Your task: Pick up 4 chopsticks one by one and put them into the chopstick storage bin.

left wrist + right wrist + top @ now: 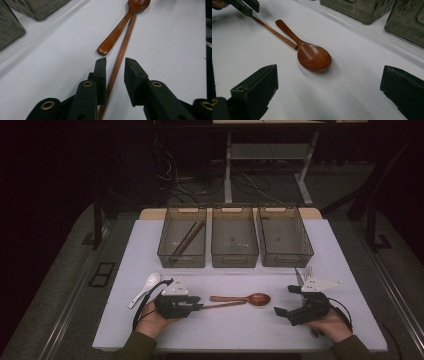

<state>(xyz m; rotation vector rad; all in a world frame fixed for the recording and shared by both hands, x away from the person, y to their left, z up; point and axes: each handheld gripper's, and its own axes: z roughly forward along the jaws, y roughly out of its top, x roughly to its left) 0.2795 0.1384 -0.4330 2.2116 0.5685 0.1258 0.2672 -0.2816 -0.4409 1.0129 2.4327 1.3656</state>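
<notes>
Left gripper view puts the left hand-held gripper [115, 62] low over the white worktop [50, 75], jaws straddling a thin brown wooden chopstick [117, 65]. One pad looks to be touching the stick, the other has a gap, so it isn't clamped yet. Good form here would be squeezing square across the stick, near this end, without nudging the brown wooden spoon [120, 27] lying just beside it farther on. Lifting level should stop it pivoting. The right hand-held gripper [329, 82] sits wide open and empty near the spoon's bowl. Beyond, three smoky clear plastic bins [235, 237] line the far edge, the left one already holding chopsticks.
</notes>
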